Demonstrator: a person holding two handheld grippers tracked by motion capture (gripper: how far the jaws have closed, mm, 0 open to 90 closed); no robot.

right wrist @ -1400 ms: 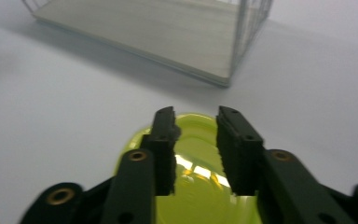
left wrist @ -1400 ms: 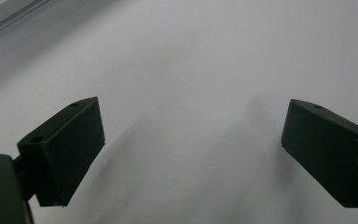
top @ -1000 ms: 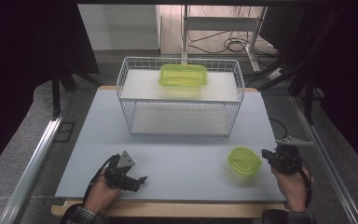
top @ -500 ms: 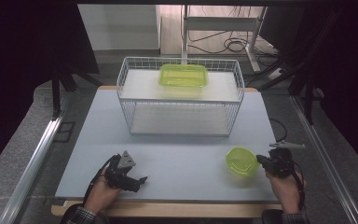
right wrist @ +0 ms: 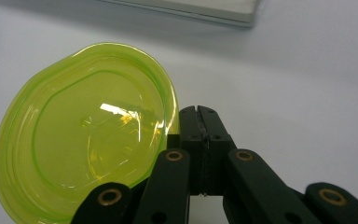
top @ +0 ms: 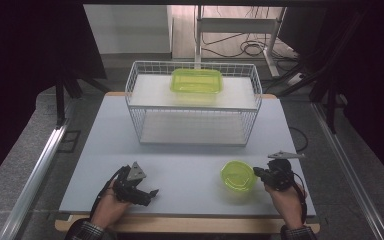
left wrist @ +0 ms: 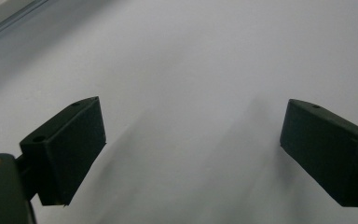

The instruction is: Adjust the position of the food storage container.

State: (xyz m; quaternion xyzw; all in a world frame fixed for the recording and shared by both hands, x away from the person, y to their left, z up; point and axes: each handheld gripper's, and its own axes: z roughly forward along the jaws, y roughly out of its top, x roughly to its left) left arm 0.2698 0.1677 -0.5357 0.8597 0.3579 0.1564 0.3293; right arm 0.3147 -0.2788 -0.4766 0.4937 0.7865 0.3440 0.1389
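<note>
A small round lime-green plastic bowl (top: 238,175) (right wrist: 84,154) lies on the pale table near its front right. My right gripper (top: 256,173) (right wrist: 199,112) is shut with its pads pressed together and nothing between them. Its left side rests against the bowl's rim. A hand holds it at the table's front right. My left gripper (top: 151,192) (left wrist: 191,154) rests in a hand at the front left. Its jaws stand wide open over bare table.
A white wire basket (top: 192,120) stands at the middle back of the table (top: 180,160). A lime-green rectangular container (top: 196,80) lies on a white board across its top. The table's front edge runs just below both hands.
My right gripper has moved left across the table, and the green bowl has shifted left with it. The left gripper has stayed in place.
</note>
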